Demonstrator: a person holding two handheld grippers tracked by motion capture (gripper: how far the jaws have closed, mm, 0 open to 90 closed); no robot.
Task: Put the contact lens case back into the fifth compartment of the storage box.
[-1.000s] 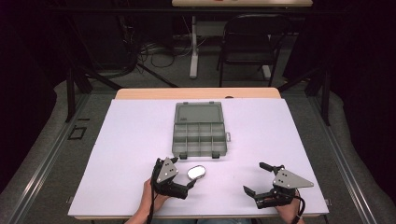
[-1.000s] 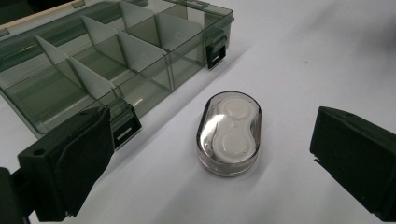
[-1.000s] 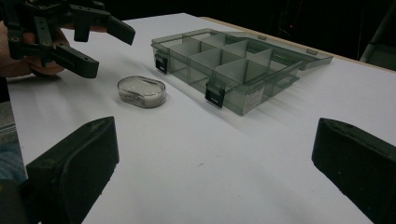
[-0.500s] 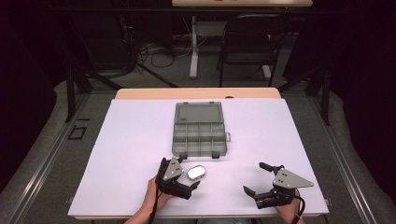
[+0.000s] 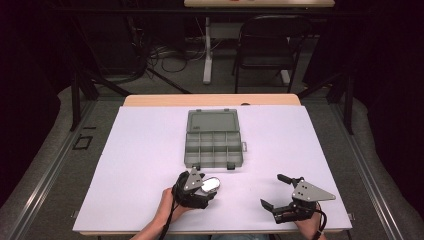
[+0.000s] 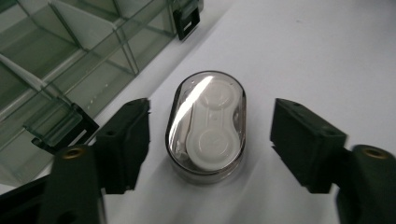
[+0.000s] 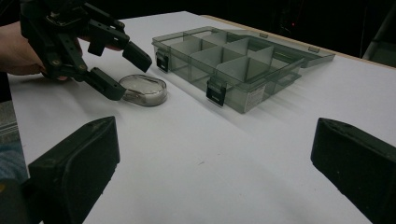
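A small oval clear case with a white insert lies flat on the white table, just in front of the organizer box. My left gripper is open and straddles it, one jaw on each side, with gaps to both. The case shows beside that gripper in the high view, and the case also shows at the left of the right gripper view, under the left gripper. My right gripper stands open near the front right of the table, with nothing between its jaws.
A grey see-through organizer box with several empty compartments sits open mid-table, its lid laid back. Its front latches lie close to the case. The white table sheet spreads wide on both sides. Chairs and cables stand beyond the far edge.
My left gripper has moved forward over the oval case and now brackets it. The right gripper has stayed put.
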